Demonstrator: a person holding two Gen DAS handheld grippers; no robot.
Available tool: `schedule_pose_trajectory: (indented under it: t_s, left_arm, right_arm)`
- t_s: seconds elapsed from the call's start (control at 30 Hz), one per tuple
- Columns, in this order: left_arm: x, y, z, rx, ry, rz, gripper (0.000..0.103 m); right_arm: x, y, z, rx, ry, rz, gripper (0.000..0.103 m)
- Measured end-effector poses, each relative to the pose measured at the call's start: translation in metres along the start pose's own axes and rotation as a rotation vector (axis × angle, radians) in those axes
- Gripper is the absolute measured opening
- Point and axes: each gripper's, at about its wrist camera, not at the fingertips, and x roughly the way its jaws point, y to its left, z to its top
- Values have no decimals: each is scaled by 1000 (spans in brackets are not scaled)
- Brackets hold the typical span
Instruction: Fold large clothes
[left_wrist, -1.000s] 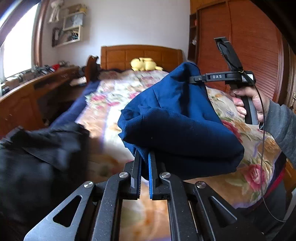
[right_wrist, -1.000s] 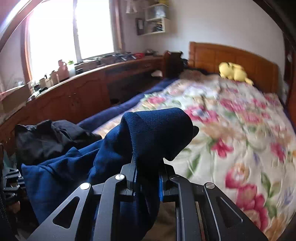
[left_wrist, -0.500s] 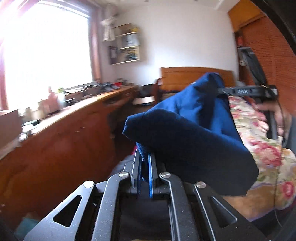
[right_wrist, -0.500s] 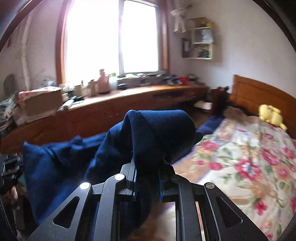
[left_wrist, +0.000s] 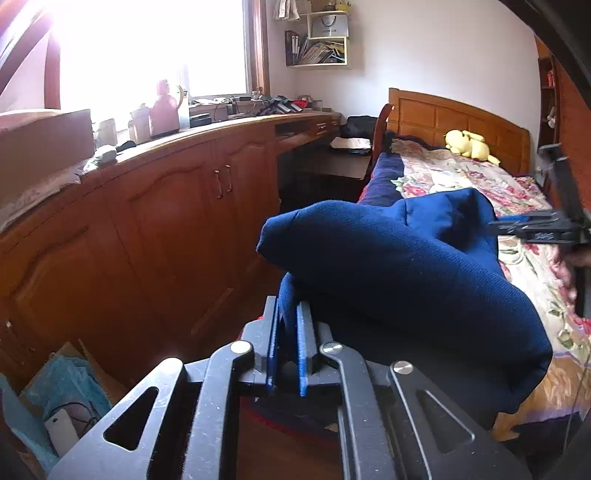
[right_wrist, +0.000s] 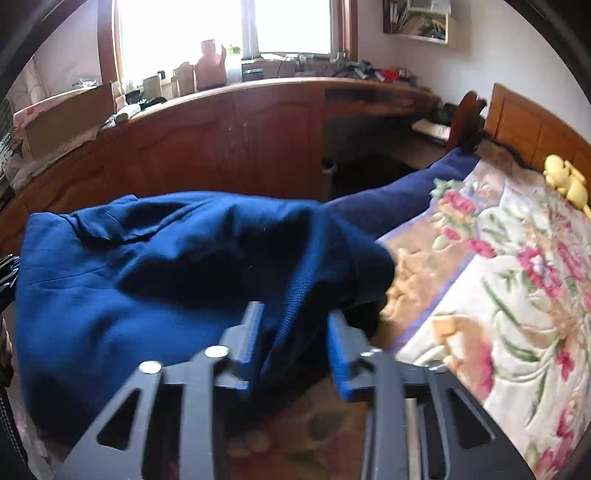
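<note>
A large dark blue garment (left_wrist: 406, 266) hangs bunched between my two grippers, above the left edge of the bed. My left gripper (left_wrist: 288, 350) still pinches a fold of it between its blue pads, though its jaws are opening slightly. In the right wrist view the garment (right_wrist: 166, 266) sags wide to the left. My right gripper (right_wrist: 295, 343) is opening: its pads stand well apart, and a loose fold lies between them without being pressed. A hand (left_wrist: 569, 273) holding the right gripper shows at the right edge of the left wrist view.
The bed with a floral cover (right_wrist: 498, 277) lies to the right, a yellow plush toy (left_wrist: 467, 144) near its wooden headboard (left_wrist: 450, 114). A long wooden cabinet run (left_wrist: 166, 221) under the window fills the left. A box with a teal bag (left_wrist: 66, 384) sits on the floor.
Both grippers swung left with the garment, from over the bed toward the cabinets. The right jaws spread apart and the cloth slackened. The black clothing pile left the view.
</note>
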Motion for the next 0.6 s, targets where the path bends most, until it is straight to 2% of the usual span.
schedule_pose_trajectory:
  t_s: [0.03,0.17,0.37,0.47,0.6]
  left_arm:
    - [-2,1,0,1,-7,-4,13]
    - [-31,-5,-10,13,-20,12,31]
    - [-67,-25,-5,43,-57,-7,35]
    - [-85,-49,2,65,-89,-29,36]
    - [-100,-85,9,104,-109,-62,36]
  right_arm:
    - [-8,7,1,-12,-19,0,53]
    - [-45,13,-15,-47,-67,11,64]
    - [-93,10,-62,-54,-126,10,73]
    - [-119,5,-84,-29,-145,12,77]
    - [-155,3,-104,-12,-177,-27,81]
